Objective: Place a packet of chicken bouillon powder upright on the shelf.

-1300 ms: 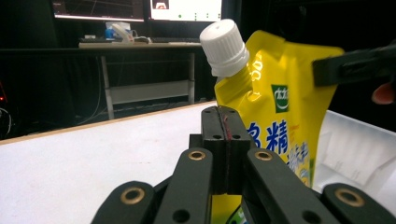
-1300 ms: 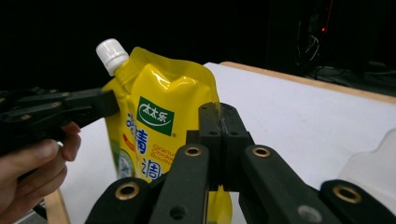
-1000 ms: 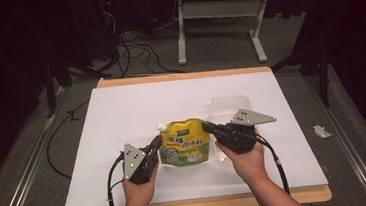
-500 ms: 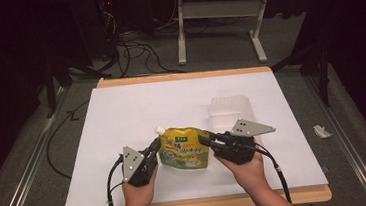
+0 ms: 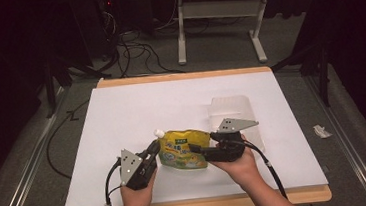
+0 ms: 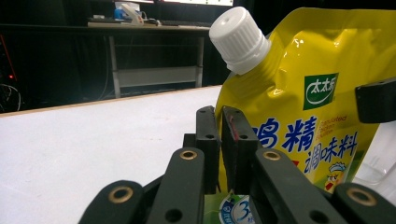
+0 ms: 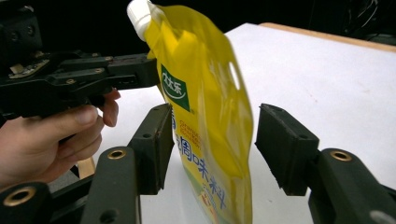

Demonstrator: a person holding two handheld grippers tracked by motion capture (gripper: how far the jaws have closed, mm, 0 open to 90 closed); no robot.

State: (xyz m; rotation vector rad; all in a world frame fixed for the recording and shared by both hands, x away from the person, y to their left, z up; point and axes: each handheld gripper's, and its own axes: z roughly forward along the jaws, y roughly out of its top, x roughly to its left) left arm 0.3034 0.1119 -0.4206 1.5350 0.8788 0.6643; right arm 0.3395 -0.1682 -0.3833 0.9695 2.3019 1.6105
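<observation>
the left gripper is clamped on the near edge of the yellow pouch, standing near the table's front. the right gripper, jaws just opening, straddles it without pressing. label reads 太太乐, 鸡精调味料; its bottom is cut off. a clear tray lies behind.

A glossy yellow plastic pouch, its film creased and catching highlights, carries a ribbed white plastic cap with a matt finish. The left tongs and right tongs are matt black plastic with brass-coloured rivets; grey metal-looking plates sit on top of them. The desk is covered in smooth, matt white paper, with a pale wooden edge showing at its near and far sides. A clear plastic tray lies at the right. Grey carpet covers the floor.
</observation>
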